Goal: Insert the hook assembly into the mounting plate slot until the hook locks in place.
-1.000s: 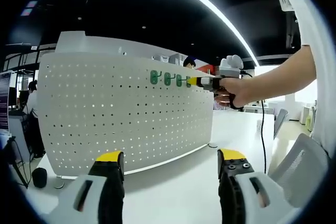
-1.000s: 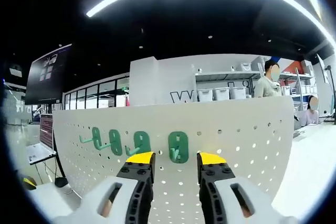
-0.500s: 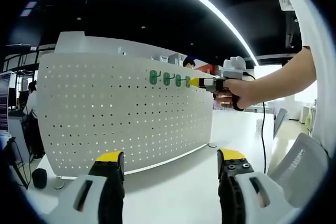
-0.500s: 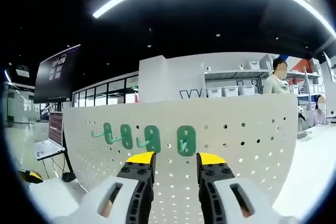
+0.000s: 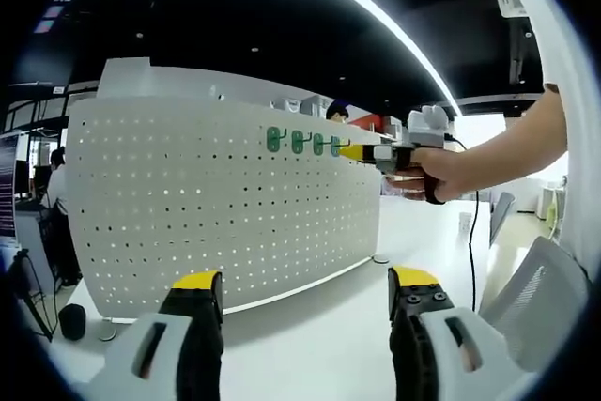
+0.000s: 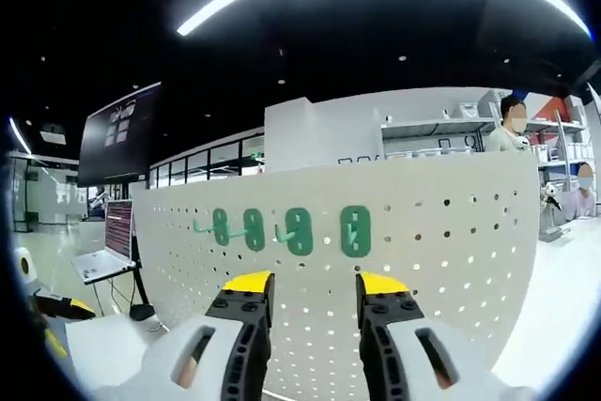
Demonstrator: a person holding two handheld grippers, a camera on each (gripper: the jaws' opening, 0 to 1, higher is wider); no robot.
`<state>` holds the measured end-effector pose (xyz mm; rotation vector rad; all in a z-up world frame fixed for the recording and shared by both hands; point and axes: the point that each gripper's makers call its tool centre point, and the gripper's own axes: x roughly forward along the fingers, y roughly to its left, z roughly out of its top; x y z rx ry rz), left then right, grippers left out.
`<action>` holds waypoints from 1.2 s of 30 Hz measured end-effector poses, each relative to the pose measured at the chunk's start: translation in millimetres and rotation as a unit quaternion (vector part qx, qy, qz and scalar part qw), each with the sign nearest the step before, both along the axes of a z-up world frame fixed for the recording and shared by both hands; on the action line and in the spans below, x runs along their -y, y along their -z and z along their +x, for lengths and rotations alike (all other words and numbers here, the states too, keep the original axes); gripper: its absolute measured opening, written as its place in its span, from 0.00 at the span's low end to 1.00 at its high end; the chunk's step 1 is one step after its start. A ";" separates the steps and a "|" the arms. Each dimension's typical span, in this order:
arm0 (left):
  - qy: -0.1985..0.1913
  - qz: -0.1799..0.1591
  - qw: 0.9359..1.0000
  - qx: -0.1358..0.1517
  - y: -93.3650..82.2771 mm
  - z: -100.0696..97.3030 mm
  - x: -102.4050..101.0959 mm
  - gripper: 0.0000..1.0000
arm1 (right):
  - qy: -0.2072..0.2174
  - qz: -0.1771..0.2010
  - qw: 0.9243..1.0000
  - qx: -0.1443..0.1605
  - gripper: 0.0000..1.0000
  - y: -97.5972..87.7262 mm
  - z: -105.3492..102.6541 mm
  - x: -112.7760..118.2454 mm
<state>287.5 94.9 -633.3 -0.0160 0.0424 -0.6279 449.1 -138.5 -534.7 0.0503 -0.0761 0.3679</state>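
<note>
A white curved pegboard (image 5: 207, 204) stands upright on the table, also seen close up as the pegboard (image 6: 451, 241). Several green hooks (image 5: 300, 143) hang in a row along its top; in the right gripper view the same hooks (image 6: 299, 230) sit just above my jaws, the rightmost hook (image 6: 355, 230) being the nearest. My right gripper (image 6: 313, 282) is open with nothing between its jaws. In the left gripper view that right gripper (image 5: 355, 150), held by a hand (image 5: 427, 174), points at the row's right end. My left gripper (image 5: 305, 284) hangs open and empty low before the board.
The white table (image 5: 329, 326) runs in front of the board. A chair back (image 5: 545, 288) stands at the right and a cable (image 5: 470, 232) hangs from the hand. A laptop (image 6: 99, 265) and a dark screen (image 6: 117, 133) lie left; people and shelves show behind.
My right gripper has drawn back a little to the right, away from the rightmost hook, which stays on the board. The left gripper has not moved.
</note>
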 end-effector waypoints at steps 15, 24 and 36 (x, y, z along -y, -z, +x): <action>0.004 0.002 1.000 0.003 -2.0 1.4 0.3 0.73 | -0.044 -0.025 0.999 0.004 0.36 11.6 -43.8 -8.7; 0.009 0.005 1.000 0.003 -1.5 0.4 0.1 0.73 | -0.045 -0.026 0.999 -0.006 0.38 23.3 -62.8 -0.8; 0.013 0.003 1.000 0.004 -3.4 -2.1 1.1 0.74 | -0.064 -0.036 0.997 -0.014 0.41 37.4 -85.7 -7.8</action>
